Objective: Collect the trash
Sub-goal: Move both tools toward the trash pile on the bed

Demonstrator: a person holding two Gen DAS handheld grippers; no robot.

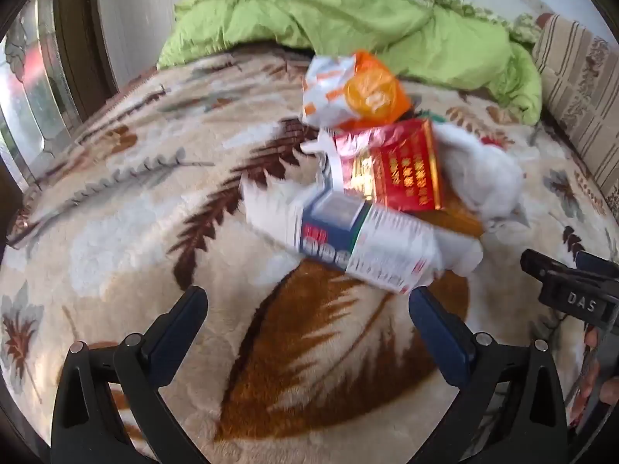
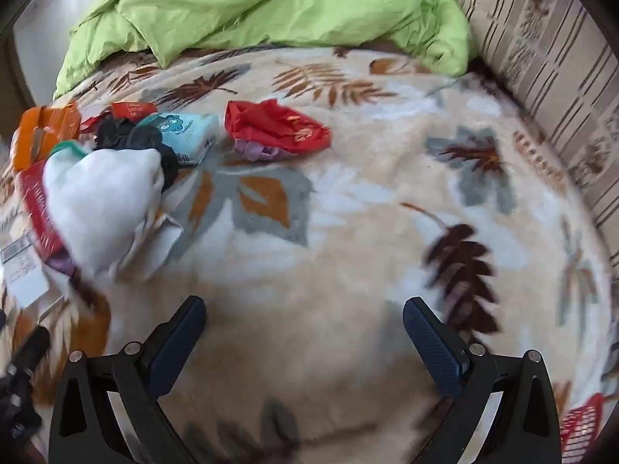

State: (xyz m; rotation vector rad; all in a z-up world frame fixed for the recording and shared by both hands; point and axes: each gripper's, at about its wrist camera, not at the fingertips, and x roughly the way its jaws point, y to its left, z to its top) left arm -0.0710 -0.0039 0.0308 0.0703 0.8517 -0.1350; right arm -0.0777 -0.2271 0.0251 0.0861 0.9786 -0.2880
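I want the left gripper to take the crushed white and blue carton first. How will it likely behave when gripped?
The crushed carton looks flattened and creased, so it will probably give further under the fingers rather than hold stiff. It seems empty, so likely light. Being flat, it should not roll, but it leans on the red packet, which may shift. The left gripper is open.

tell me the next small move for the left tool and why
Probably ease the left tool forward and slightly right toward the white and blue box. Its fingers stand wide open with nothing between them, and that box is the nearest piece of the trash pile on the leaf-print blanket, lying just ahead of the right finger.
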